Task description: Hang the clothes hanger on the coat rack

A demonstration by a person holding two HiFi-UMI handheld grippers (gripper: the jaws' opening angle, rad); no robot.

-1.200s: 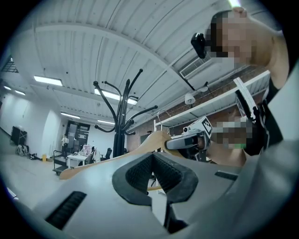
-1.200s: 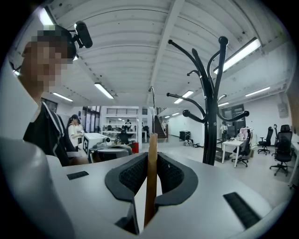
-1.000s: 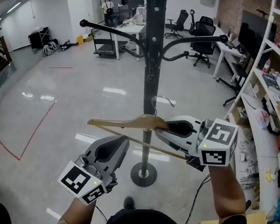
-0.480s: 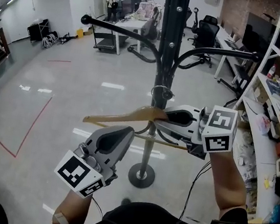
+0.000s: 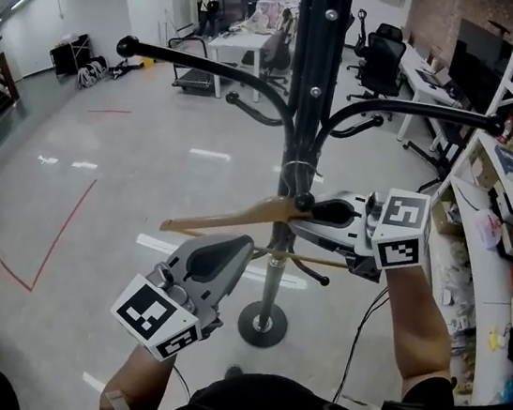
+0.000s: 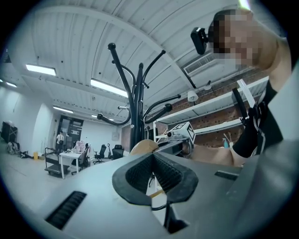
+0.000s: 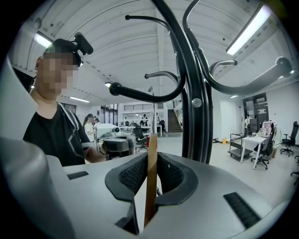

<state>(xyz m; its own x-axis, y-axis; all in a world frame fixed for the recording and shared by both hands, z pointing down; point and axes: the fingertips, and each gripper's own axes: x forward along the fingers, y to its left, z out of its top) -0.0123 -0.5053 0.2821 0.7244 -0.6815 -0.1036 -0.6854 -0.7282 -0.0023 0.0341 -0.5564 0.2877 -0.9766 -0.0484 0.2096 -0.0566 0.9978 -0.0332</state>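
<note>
Head view, we see the right gripper [image 5: 310, 213] holding the wooden hanger [image 5: 236, 217] close by the pole of the coat rack [image 5: 310, 93], left gripper [image 5: 236, 247] lower, clear of it — left gripper view, jaws together, empty, right gripper view, jaws clamped on the hanger.

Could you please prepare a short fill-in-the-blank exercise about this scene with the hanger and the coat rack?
The wooden hanger is clamped in the ___ claw.
The coat rack is ___ in colour.
The left claw, its jaws together, holds ___.
Missing words: right; black; nothing.
</note>
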